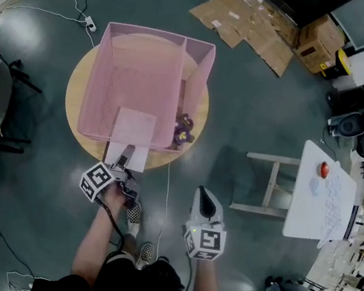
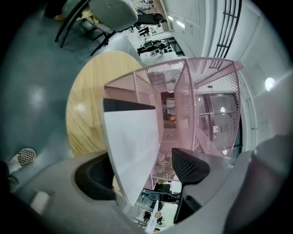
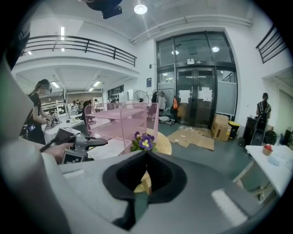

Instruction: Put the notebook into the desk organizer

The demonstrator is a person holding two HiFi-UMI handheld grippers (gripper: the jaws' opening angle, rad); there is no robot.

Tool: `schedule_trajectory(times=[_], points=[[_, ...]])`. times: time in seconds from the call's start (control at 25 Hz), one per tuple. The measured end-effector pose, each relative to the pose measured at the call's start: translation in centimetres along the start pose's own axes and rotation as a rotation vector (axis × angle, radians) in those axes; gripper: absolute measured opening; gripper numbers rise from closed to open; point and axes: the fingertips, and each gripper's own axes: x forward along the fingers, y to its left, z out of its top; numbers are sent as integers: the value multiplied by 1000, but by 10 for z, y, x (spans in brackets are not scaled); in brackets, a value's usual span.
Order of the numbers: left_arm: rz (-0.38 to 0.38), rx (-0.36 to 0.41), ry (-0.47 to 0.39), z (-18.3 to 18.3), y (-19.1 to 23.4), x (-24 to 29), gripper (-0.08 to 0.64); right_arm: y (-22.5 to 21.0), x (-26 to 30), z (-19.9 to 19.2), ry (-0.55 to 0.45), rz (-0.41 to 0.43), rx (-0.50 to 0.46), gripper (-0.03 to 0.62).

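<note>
Notebook (image 1: 134, 130) partly inside pink desk organizer (image 1: 105, 85)

I see the white notebook (image 1: 134, 129) leaning into the pink desk organizer (image 1: 148, 70) on the round surface (image 1: 77, 90), my left gripper (image 1: 124, 164) at its lower edge, right gripper (image 1: 204, 201) well apart.

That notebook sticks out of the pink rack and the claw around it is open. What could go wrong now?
1. The left gripper has its jaws apart, so nothing pinches the notebook. Part of it sticks out of the pink organizer near the table edge, so it might slide or tip out.
2. The purple flowers sit close beside the organizer; pushing the notebook in could shove the organizer into them.
</note>
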Motion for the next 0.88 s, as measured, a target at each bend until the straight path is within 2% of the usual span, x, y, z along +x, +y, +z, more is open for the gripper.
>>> schedule_trajectory(times=[0.24, 0.56, 0.76, 0.88], points=[[18, -5, -16, -7, 4, -16, 373, -1, -15, 1, -20, 7, -7, 3], [-17, 11, -27, -24, -8, -58, 373, 1, -51, 6, -67, 19, -19, 3], [-56, 56, -50, -41, -26, -98, 373, 3, -86, 13, -120, 39, -40, 3], [-68, 113, -69, -52, -40, -127, 371, 5, -109, 19, -151, 56, -50, 3]])
